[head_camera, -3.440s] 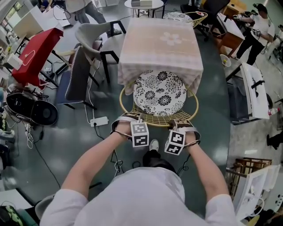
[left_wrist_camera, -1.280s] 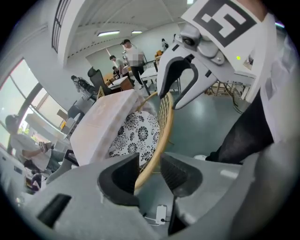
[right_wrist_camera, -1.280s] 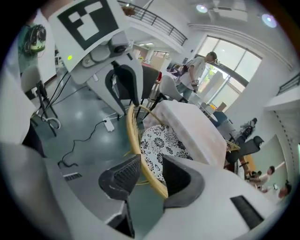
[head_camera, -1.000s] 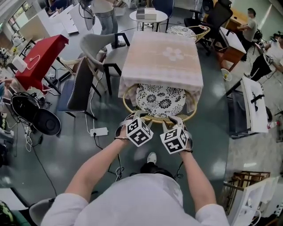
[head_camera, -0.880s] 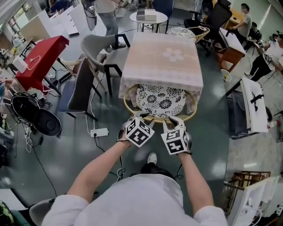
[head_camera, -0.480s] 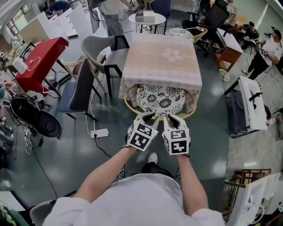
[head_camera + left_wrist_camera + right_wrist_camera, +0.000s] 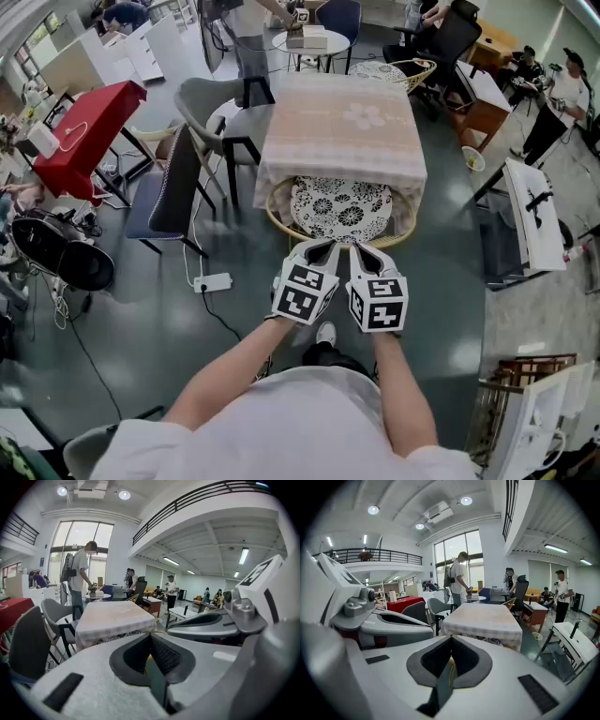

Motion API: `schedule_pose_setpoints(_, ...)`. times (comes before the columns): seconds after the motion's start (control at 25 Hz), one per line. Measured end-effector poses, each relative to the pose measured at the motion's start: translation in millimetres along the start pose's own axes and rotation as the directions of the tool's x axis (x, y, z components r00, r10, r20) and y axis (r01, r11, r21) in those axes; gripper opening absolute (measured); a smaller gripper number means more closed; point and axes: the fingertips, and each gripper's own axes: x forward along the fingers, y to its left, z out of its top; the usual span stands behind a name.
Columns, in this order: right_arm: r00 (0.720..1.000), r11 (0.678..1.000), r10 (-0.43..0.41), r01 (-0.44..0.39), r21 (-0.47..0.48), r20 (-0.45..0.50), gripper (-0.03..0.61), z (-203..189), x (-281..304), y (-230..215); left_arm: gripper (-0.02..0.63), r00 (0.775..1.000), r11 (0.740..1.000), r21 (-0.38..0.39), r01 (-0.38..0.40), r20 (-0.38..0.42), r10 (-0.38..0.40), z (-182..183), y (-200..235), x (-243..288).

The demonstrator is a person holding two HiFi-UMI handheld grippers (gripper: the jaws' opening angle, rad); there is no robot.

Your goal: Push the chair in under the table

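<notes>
A yellow wire chair with a black-and-white floral cushion stands pushed partly under the table, which wears a beige checked cloth. Both grippers hover side by side just short of the chair's near rim, touching nothing. My left gripper and my right gripper have just been closing, and both are shut with nothing between the pads. The left gripper view looks past its shut tips at the table. The right gripper view shows its shut tips and the table.
A grey chair and a dark chair stand left of the table, with a red-covered table further left. A power strip and cables lie on the floor. A white desk is at the right. People stand at the back.
The chair has gone further under the table since the earliest frame. Both grippers have come off its rim, risen, drawn back towards me, rolled upright, and closed their jaws.
</notes>
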Motion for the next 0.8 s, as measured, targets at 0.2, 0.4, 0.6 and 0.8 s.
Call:
schedule_pose_setpoints(0.2,1.0,1.0,-0.003,0.003,-0.009,0.005,0.003,-2,-6,6,0.005,1.0,1.0,-0.013,-0.006,0.007,0.006,-2,-2,-7)
schedule_pose_setpoints(0.4,1.0,1.0,-0.007,0.007,-0.012,0.01,0.003,-4,-12,6,0.005,1.0,1.0,-0.013,-0.008,0.01,0.008,-3,-8,-11)
schedule_pose_setpoints(0.6,1.0,1.0,-0.01,0.011,-0.01,0.01,0.003,-7,-15,7,0.005,1.0,1.0,-0.018,-0.007,0.007,0.007,-7,-9,-12)
schedule_pose_setpoints(0.8,1.0,1.0,-0.012,0.012,-0.009,0.006,0.003,-10,-16,5,0.005,1.0,1.0,-0.017,-0.004,-0.001,0.004,-10,-11,-12)
